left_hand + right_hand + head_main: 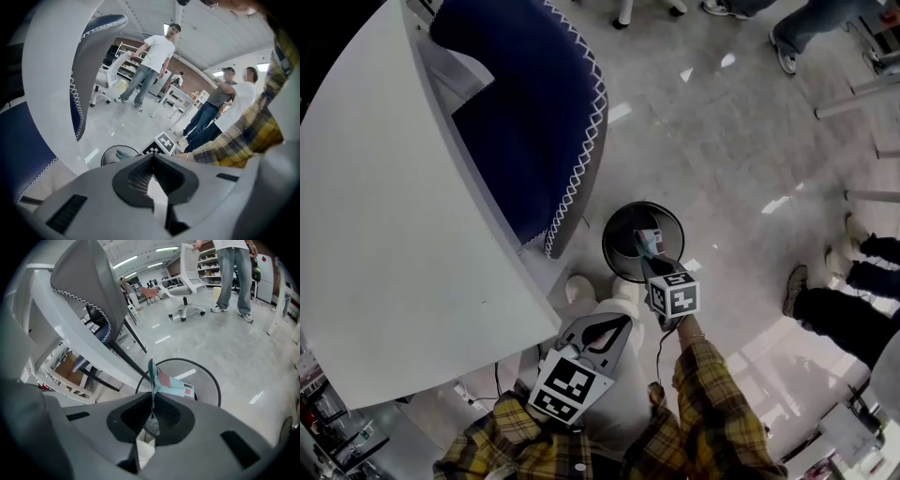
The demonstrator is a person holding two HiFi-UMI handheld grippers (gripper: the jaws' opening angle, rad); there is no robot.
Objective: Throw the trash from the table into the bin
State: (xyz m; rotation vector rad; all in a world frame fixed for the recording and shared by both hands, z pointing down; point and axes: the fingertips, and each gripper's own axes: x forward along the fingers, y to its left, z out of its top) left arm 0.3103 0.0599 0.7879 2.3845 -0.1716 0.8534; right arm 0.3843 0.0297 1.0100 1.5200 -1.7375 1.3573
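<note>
Nearest, left gripper (pixel 617 325) hangs closed and empty, while right gripper (pixel 649 258) pinches a teal wrapper (pixel 649 240) (thin, probably light) above the bin (pixel 623 217), where an early release might flutter it past the rim.

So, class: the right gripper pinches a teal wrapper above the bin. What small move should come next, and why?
Probably open the right gripper to let go. Its jaws are shut on the teal wrapper, which hangs over the mouth of the black mesh bin, so it should drop inside.
</note>
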